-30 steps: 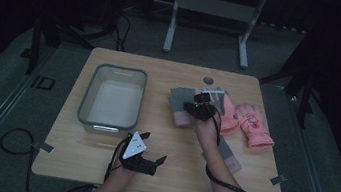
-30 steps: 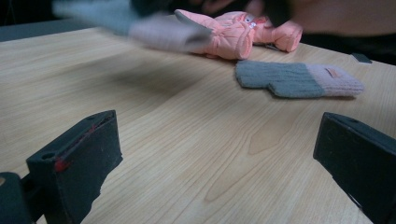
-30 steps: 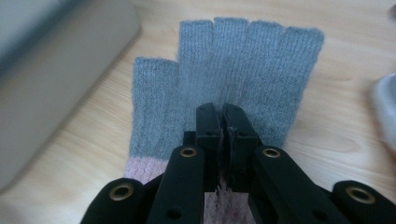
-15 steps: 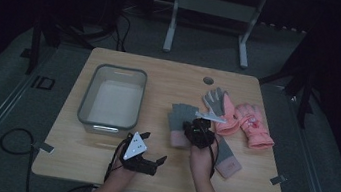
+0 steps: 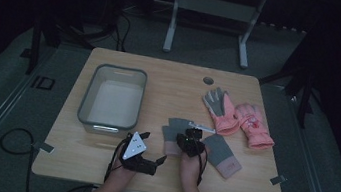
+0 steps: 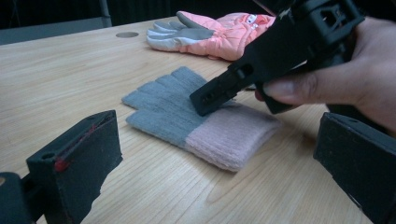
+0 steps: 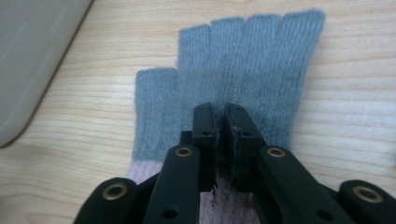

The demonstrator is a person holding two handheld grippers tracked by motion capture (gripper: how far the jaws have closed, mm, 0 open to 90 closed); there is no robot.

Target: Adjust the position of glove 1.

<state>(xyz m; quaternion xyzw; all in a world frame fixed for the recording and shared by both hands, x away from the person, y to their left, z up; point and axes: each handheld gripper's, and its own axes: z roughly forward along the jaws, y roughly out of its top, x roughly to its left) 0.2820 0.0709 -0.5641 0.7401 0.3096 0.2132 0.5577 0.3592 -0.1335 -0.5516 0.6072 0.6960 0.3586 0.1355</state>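
One grey-and-pink knit glove (image 7: pixel 233 70) lies flat on the table (image 5: pixel 170 83) near the front edge, just right of centre. Right gripper (image 7: pixel 219 116) sits over its palm, jaws nearly shut and pinching a fold of the knit — they have just eased apart slightly. Left gripper (image 5: pixel 142 155) rests to the left, jaws wide apart and empty. Farther right lie another knit glove (image 5: pixel 223 156) and two pink ski gloves (image 5: pixel 238 118); a grey tub (image 5: pixel 112 100) stands far left.

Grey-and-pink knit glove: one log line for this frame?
right gripper: pinching grey-and-pink knit glove flat on wooden table | left gripper: open, idle | clear plastic bin: empty
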